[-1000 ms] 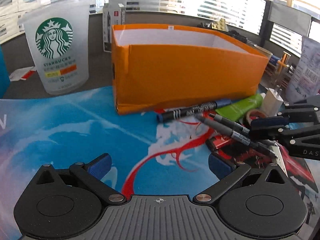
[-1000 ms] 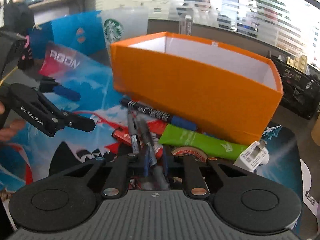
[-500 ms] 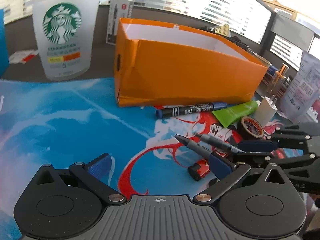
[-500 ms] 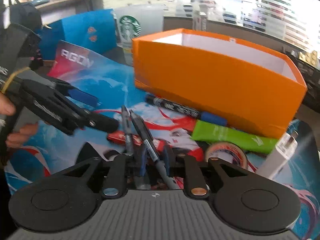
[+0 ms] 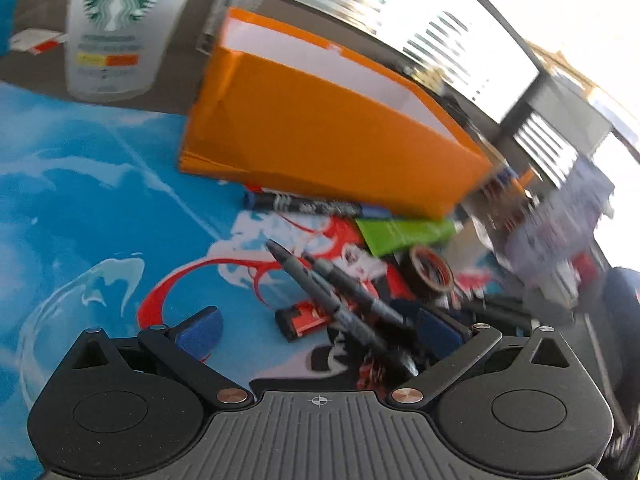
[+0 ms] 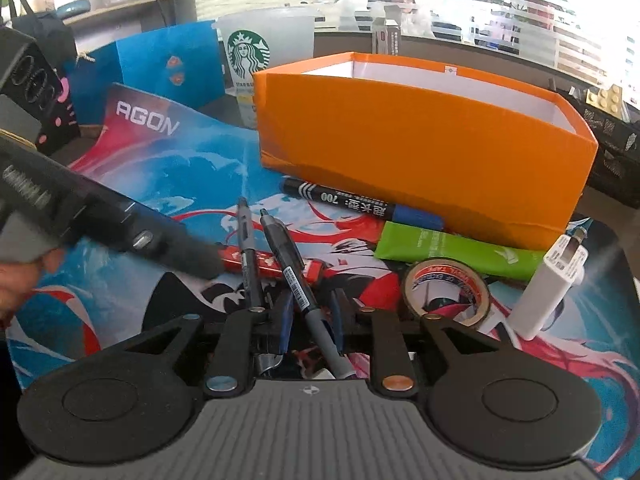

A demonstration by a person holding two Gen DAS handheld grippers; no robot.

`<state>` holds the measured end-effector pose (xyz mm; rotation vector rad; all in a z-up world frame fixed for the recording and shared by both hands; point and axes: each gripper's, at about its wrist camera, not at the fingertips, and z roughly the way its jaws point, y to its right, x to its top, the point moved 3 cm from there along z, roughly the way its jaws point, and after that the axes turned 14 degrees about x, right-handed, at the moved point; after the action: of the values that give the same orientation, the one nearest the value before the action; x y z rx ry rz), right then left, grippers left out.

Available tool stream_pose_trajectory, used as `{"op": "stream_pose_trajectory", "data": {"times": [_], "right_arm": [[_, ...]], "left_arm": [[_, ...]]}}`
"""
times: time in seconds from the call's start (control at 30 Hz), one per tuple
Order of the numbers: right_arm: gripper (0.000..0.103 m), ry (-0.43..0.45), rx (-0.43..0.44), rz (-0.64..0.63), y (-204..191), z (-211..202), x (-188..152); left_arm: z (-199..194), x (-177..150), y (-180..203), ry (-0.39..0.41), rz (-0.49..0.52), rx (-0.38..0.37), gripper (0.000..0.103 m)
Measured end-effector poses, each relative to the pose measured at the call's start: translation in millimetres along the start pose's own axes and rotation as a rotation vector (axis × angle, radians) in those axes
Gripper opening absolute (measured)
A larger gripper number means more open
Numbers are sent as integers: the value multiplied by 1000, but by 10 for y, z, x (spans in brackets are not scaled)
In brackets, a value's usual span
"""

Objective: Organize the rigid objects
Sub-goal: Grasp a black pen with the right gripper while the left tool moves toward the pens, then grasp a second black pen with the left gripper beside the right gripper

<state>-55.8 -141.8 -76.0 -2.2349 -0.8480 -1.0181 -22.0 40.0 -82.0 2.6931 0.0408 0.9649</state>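
My right gripper (image 6: pixel 310 320) is shut on two grey pens (image 6: pixel 290 264), which stick out forward above the mat; they also show in the left wrist view (image 5: pixel 340 300). My left gripper (image 5: pixel 316 328) is open and empty, low over the mat, close beside the pens and a red lighter (image 5: pixel 304 318). The orange box (image 6: pixel 420 152) stands open-topped behind. On the mat before it lie a black marker (image 6: pixel 352 202), a green tube (image 6: pixel 456 250), a tape roll (image 6: pixel 446 292), a white charger (image 6: pixel 552 288) and the lighter (image 6: pixel 264 262).
A Starbucks cup (image 5: pixel 112 28) stands at the back left of the box. A blue paper bag (image 6: pixel 168 68) and a black bag (image 6: pixel 36 92) stand at the far left. A black mesh organizer (image 6: pixel 612 148) is right of the box.
The right gripper has lifted and drawn back with the two pens. The left gripper has swung right and nearer to the pens and lighter; its view is now blurred.
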Motion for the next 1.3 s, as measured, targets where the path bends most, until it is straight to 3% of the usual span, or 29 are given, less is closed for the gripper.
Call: {"op": "stream_pose_trajectory", "data": {"times": [0.17,0.3,0.5,0.6,0.83,1.1,1.23,1.3], "right_arm": [[20,33,17,19,23,-15,-23],[20,50,23,25,29,-39,-44],[19,59,25,20,41,-50,-59],[19,67,40,43,78,-71,-63],[19,63,36,34,53,-83,-78],[15,81,53,92,139,-112,-86],[15,72,54,71,133,-120,-86],[15,71,60,71,140,-124,-87]], "left_arm": [[-10,-61,174,6,62,68,101],[-36,-115,250,5,88,69,82],[-57,-149,296,-12,59,50,66],[-66,-159,298,-62,9,4,65],[-100,-205,328,-116,-3,6,61],[18,-172,376,-72,-48,-15,56],[47,-170,404,-15,20,32,33],[59,-169,402,7,55,46,32]]}}
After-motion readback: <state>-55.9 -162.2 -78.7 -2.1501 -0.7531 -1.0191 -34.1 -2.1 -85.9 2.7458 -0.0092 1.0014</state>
